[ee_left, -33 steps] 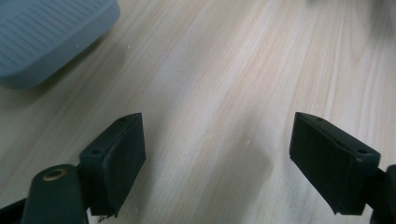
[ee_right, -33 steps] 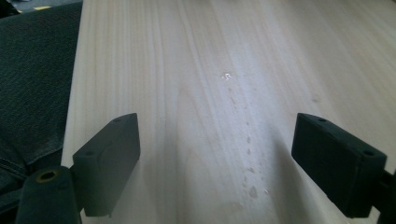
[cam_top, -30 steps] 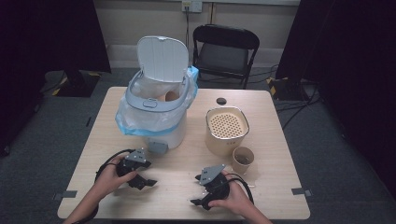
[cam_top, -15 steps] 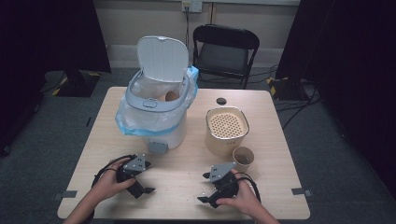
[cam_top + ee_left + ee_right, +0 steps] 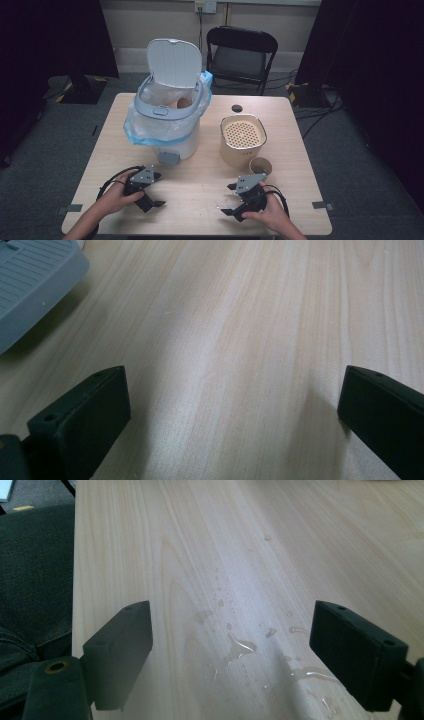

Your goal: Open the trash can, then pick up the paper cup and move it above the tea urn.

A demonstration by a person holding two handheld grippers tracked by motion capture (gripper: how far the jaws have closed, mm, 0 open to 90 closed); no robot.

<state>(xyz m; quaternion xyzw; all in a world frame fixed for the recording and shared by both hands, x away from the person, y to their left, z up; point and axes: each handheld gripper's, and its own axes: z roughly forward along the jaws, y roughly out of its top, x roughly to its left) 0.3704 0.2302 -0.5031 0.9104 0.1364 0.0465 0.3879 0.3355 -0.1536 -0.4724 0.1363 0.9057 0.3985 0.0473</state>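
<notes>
Presently, the scene reads as follows.
Counter: a pale wood counter [image 5: 200,185] carrying every item listed below.
Left gripper: the left gripper [image 5: 151,191] rests low at the near left of the counter, held in the person's left hand [image 5: 116,196]; its jaws have just been opening and now stand wide apart, with bare wood between them in the left gripper view.
Right gripper: the right gripper [image 5: 231,201] sits at the near right in the right hand [image 5: 267,212]; its jaws are apart and hold nothing.
Spill: small clear water droplets [image 5: 240,647] lie on the wood between and just ahead of the right gripper's jaws, near the counter's front edge.
Paper cup: a brown paper cup [image 5: 260,166] stands upright just beyond the right gripper, beside the beige container [image 5: 243,142] with a perforated top.
Bin: a white pedal bin [image 5: 170,120] with its lid raised and a blue-edged plastic liner stands at the left centre; its grey pedal [image 5: 30,285] shows near the left gripper.
Small item: a dark round object [image 5: 237,108] lies near the far edge.
</notes>
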